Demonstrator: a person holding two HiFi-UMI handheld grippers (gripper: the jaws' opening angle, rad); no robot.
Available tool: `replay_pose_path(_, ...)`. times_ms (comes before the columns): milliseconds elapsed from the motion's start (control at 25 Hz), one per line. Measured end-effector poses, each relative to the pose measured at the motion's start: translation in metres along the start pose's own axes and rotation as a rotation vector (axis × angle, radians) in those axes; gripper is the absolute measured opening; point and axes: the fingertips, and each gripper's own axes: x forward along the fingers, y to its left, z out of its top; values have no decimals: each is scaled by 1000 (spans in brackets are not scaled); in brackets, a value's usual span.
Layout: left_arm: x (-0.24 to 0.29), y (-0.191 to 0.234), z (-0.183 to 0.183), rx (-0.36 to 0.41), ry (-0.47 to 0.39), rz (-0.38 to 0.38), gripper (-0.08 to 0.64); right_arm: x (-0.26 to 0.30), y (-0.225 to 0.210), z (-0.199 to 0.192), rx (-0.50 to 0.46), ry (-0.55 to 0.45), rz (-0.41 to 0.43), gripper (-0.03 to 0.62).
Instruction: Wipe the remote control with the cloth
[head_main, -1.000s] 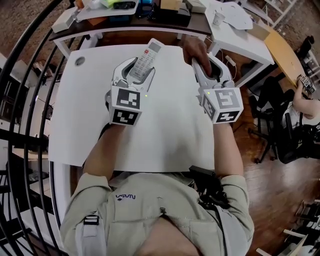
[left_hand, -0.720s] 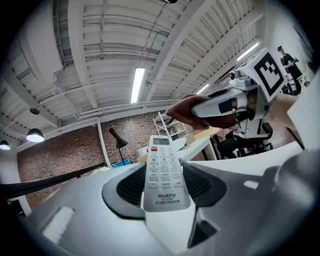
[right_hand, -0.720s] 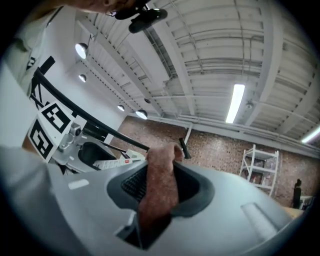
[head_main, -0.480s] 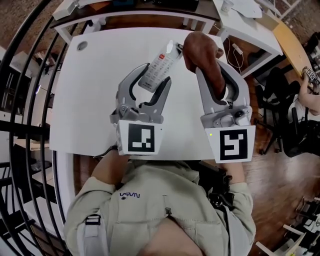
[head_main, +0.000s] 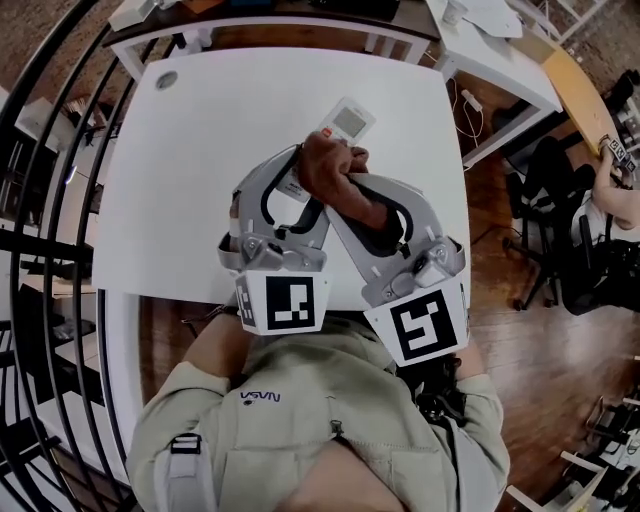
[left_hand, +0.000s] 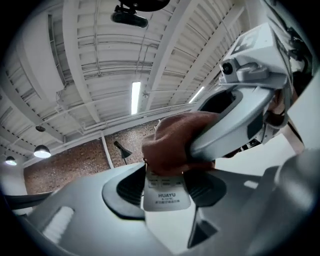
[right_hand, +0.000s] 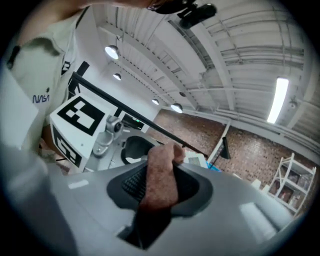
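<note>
Remote control of white plastic, long and slim, shows a grey display window at its far end in the head view. In the left gripper view its near end carries rows of pale buttons and the printed word HUAYU. It sits just above the middle of the head view, slanting toward the upper right.

At the far left of the head view, curved black metal railing bars run down the frame. Next to them lies the square white table. Its top is bare on the left and along the far edge, which leaves wide free room there. Its near edge runs just under the two marker cubes, close to the person's beige shirt.

The grey left gripper reaches up from the lower middle. Its jaws are clamped on the remote control's near end, one ribbed black pad on each long side. The display end juts out beyond the jaw tips.

The brown, rough-textured cloth is bunched on top of the remote control, directly over the left gripper's tips and just below the display.

The grey right gripper comes in from the lower right and leans left across the other one. Its jaws are closed on the cloth, a strip of which runs up between the pads.

Right of the grippers the table's edge is close. Beyond it lie the brown wooden floor and a second white table at the upper right.
</note>
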Motion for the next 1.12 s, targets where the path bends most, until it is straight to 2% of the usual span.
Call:
replay_pose_path(80,-5,-8,-5,2,4,-6,242,-2,17,3,-25,-6,59,109)
replay_pose_path(160,-10,-11,-5,4,1,-8,242,-6,16,5,-38,-13,50,109)
replay_pose_path(240,-14,-14,-4,10,-6,-9,242,-16,-4,8,-37,-33,-41,110)
replay_pose_path(400,-16,-19,3,66,-19,-17,242,-37,-63,14,-5,-79,-311,112)
replay_pose_path(480,-18,-22,5,92,-30,-10,242,-34,-74,12,-47,-48,-360,112)
replay_pose_path(600,-19,-24,8,128,-40,-1,242,-22,-63,11,-128,1,-316,112)
replay_pose_path(800,-19,-18,4,126,-30,7,242,-3,-11,20,-168,-16,-131,112)
replay_pose_path(1000,-19,-10,4,106,-30,25,242,-1,20,26,-116,-66,17,112)
replay_pose_path(1080,-19,-8,6,81,-40,6,242,-4,20,28,-92,-90,33,112)
replay_pose_path(1120,-18,-7,8,39,-54,-18,242,-8,13,29,-79,-105,12,112)
